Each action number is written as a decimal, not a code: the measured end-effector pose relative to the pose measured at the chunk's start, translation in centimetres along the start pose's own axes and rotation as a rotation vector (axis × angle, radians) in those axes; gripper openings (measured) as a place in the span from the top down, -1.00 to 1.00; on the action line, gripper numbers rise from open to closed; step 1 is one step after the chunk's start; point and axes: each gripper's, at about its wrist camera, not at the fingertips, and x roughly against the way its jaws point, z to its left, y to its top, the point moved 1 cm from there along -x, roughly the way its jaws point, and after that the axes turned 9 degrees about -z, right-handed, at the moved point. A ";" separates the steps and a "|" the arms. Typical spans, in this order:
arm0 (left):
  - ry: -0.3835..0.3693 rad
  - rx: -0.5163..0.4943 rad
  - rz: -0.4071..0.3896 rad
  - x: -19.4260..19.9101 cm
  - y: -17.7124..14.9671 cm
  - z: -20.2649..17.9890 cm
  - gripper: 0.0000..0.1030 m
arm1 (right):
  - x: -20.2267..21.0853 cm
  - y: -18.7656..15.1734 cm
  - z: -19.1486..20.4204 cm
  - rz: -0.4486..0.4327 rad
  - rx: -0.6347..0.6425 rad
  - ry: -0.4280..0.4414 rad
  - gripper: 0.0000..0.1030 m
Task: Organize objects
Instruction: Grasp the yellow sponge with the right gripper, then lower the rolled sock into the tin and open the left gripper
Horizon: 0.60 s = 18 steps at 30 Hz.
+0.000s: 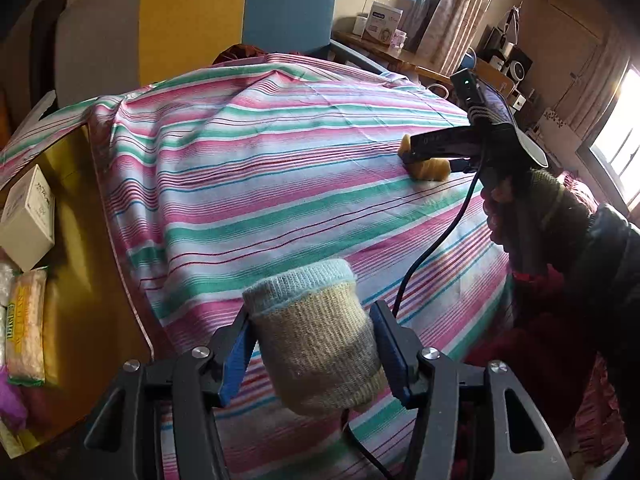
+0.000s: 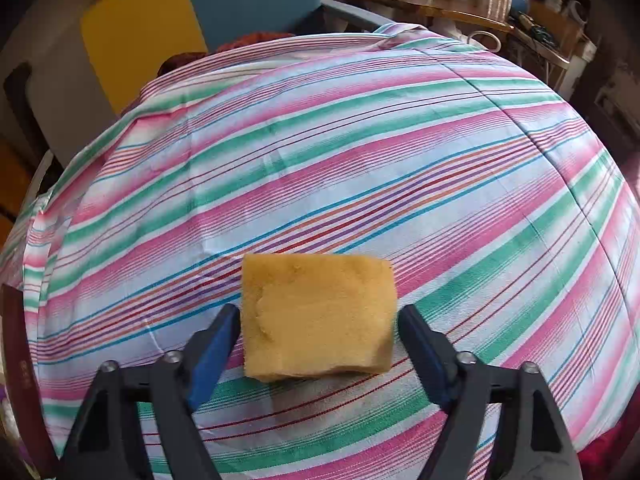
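Note:
My left gripper (image 1: 312, 330) is shut on a beige knitted sock with a pale blue cuff (image 1: 316, 340) and holds it above the striped sheet (image 1: 260, 160). A yellow sponge (image 2: 318, 316) lies flat on the striped sheet (image 2: 360, 160), between the fingers of my right gripper (image 2: 318, 334), which stand open on either side of it without squeezing. In the left wrist view my right gripper (image 1: 412, 156) is low over the sponge (image 1: 430, 168) at the right of the bed.
A yellow side table (image 1: 80, 240) at the left holds a white box (image 1: 28, 220) and packets (image 1: 26, 328). A yellow and blue headboard (image 1: 240, 12) stands behind. A wooden desk (image 1: 392, 52) with boxes is at the back right. A black cable (image 1: 432, 248) hangs across.

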 end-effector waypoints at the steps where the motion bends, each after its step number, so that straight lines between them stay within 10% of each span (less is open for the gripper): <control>1: 0.001 0.000 -0.007 0.4 0.0 0.1 -0.11 | -0.1 -0.1 0.3 -0.003 0.029 -0.016 -0.26; 18: 0.132 0.038 -0.160 7.0 0.5 3.6 -0.11 | 1.7 -0.5 4.1 -0.044 0.153 0.147 -0.23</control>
